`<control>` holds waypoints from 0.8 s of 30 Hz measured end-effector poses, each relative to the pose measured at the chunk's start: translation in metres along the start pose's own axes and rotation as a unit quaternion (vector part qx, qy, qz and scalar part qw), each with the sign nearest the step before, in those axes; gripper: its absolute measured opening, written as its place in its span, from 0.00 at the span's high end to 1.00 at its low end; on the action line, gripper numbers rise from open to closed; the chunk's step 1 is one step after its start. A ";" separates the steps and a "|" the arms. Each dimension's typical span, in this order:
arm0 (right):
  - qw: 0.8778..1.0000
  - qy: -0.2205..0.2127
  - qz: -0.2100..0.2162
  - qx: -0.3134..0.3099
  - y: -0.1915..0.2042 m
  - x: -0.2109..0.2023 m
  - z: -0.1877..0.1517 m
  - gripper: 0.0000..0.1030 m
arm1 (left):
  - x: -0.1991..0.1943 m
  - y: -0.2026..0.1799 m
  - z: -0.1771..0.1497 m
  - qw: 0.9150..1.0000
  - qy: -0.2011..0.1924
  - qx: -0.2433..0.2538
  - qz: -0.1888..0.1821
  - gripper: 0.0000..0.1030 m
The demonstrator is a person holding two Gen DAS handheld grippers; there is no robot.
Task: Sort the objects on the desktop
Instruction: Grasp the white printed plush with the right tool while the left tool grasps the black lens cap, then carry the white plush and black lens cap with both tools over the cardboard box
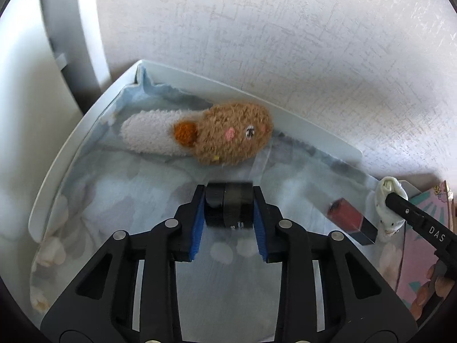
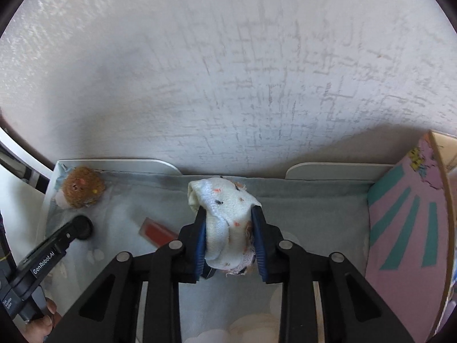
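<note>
Gripping a black cylinder (image 1: 229, 204) between its blue pads (image 1: 198, 230), the left gripper (image 1: 229, 214) is hanging just over the floral cloth (image 1: 137, 188) that is lining a white tray (image 1: 71, 148). A brown plush toy (image 1: 234, 133) with a white body is lying on that cloth in the tray's far corner, close against the back rim and beyond the cylinder. A red block (image 1: 350, 218) with a dark end is resting on the cloth nearer the tray's middle, to the right of the cylinder and clear of it. The right gripper (image 2: 230, 240) is squeezing a white speckled sock (image 2: 225, 217) bunched between its fingers, holding it above the cloth (image 2: 300, 217) near the middle of the tray's back rim (image 2: 328, 168). From the right wrist view, the toy (image 2: 82, 187) is sitting in the tray's far left corner, the block (image 2: 157, 231) is lying between toy and sock, and the left gripper's black arm (image 2: 51, 253) is reaching in at the left. A pink box (image 2: 411, 217) with teal stripes is standing at the tray's right end.
</note>
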State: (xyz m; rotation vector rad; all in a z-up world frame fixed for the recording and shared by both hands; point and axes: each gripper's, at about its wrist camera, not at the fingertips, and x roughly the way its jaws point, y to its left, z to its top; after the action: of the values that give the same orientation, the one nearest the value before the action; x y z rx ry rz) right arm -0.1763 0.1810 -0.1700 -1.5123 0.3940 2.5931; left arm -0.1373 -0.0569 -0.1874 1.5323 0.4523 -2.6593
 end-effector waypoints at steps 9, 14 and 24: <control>1.000 -0.006 0.020 0.009 0.004 -0.043 -0.004 0.74 | -0.041 0.002 -0.018 1.000 0.008 0.007 -0.011 0.73; 0.999 -0.013 0.030 0.000 0.008 -0.074 -0.001 0.74 | -0.068 -0.009 0.006 0.999 0.015 0.033 -0.034 0.73; 0.997 -0.059 0.039 0.001 -0.007 -0.149 0.009 0.74 | -0.108 -0.054 0.039 0.992 0.005 0.104 -0.078 0.73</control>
State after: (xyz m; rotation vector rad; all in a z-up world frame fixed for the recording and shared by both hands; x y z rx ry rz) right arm -0.1084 0.1947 -0.0378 -1.3602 0.4518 2.7252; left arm -0.1243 -0.0280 -0.0652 1.6272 0.3171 -2.9001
